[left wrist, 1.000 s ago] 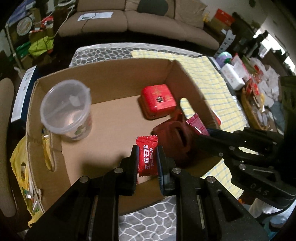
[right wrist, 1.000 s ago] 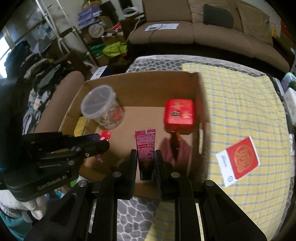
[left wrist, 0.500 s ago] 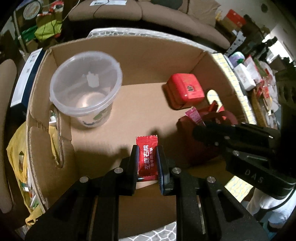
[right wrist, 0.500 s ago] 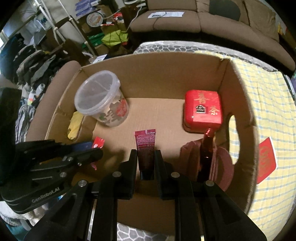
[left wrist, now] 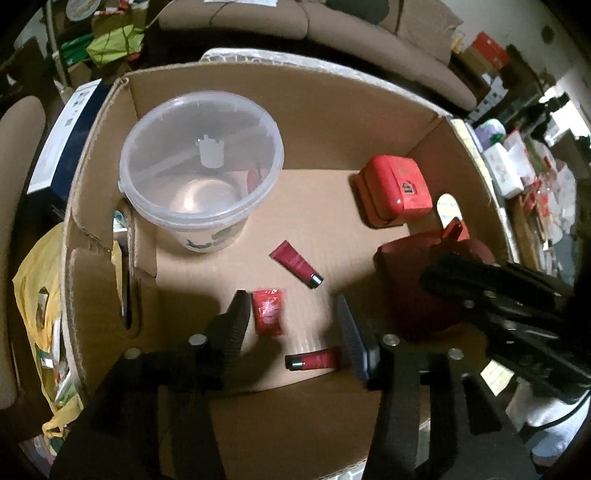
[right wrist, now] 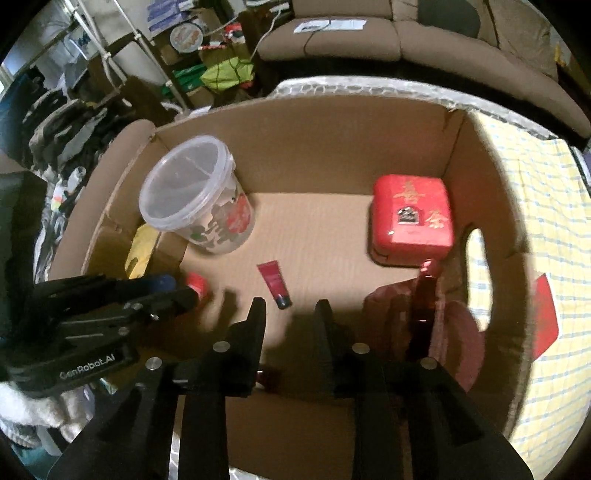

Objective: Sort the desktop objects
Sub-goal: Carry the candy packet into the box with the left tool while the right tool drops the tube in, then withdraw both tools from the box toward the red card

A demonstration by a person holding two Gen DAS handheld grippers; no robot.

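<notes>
Both grippers hover open over a cardboard box [left wrist: 332,96]. My left gripper [left wrist: 291,314] is open; the red candy packet [left wrist: 268,311] lies on the box floor just inside its left finger. A dark red tube [left wrist: 295,263] lies on the floor ahead, seen also in the right wrist view [right wrist: 275,283]. A second red tube [left wrist: 314,360] lies by my left gripper's right finger. My right gripper [right wrist: 290,314] is open and empty above the box floor. The candy packet [right wrist: 195,282] shows beside the left gripper's body.
In the box stand a clear plastic tub [left wrist: 201,166], a red tin [right wrist: 412,219] and a red bag [left wrist: 417,273] at the right wall. A yellow checked cloth [right wrist: 546,229] with a red envelope [right wrist: 546,314] lies right of the box. A sofa [right wrist: 369,33] stands behind.
Both grippers have opened. The candy packet dropped from the left gripper and the dark red tube from the right gripper; both now lie on the box floor. Both grippers moved further over the box.
</notes>
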